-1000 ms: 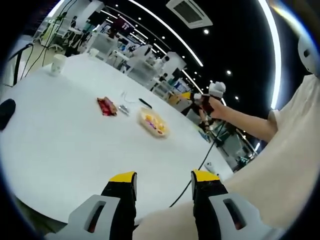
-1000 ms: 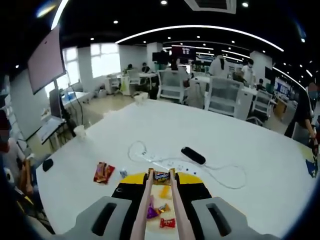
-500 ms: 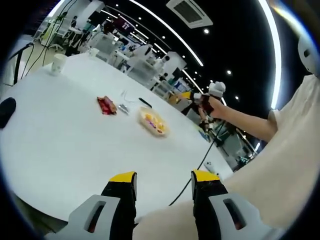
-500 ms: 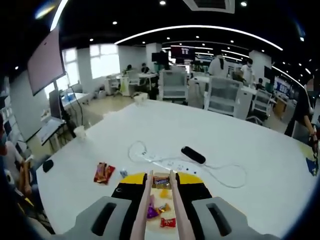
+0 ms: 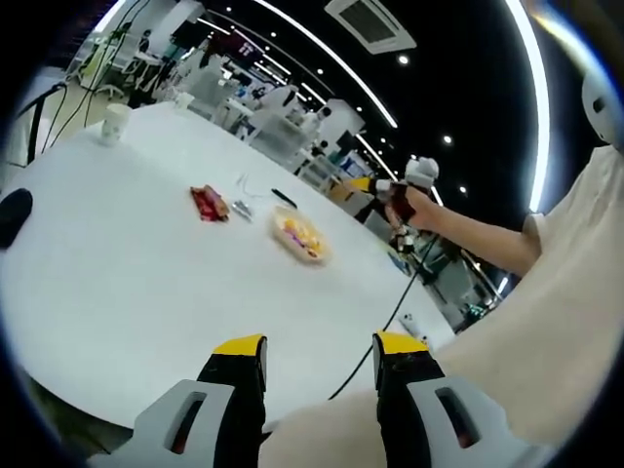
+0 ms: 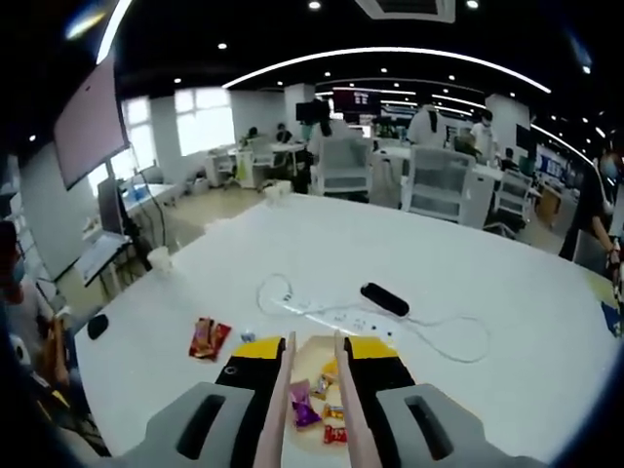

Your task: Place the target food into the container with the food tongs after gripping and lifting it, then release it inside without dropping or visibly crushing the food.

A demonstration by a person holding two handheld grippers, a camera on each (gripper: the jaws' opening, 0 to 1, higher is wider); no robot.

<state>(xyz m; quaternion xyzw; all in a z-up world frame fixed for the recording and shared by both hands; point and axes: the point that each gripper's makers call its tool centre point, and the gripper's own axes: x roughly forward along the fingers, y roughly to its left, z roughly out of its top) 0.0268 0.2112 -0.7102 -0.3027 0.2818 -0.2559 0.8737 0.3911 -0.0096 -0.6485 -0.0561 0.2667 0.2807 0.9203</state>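
My right gripper holds the tongs over the candy container — tips empty, drop looks done; left gripper idle, jaws wide.

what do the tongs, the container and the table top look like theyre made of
Tongs: pale pink arms, matte, probably plastic or silicone. Container: shallow, pale and see-through at the rim, so likely thin clear plastic. Table: smooth white top with a soft sheen, probably laminate. All judged by look only.
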